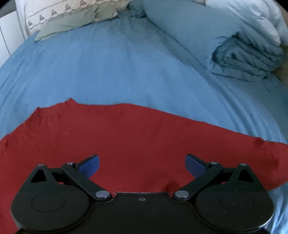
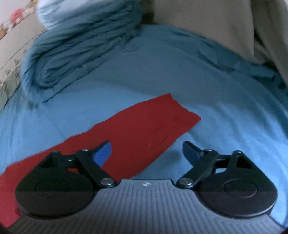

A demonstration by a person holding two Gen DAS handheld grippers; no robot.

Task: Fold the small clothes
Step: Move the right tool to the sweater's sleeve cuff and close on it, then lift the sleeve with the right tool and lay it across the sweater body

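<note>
A red garment lies spread flat on the blue bedsheet. My left gripper is open and empty, hovering over the garment's middle. In the right wrist view a sleeve or end of the red garment stretches away to the upper right on the sheet. My right gripper is open and empty, its left finger over the red cloth and its right finger over bare sheet.
A folded blue blanket lies at the far right of the bed, also in the right wrist view. Pillows and a patterned cushion sit at the head. A beige surface rises behind the bed.
</note>
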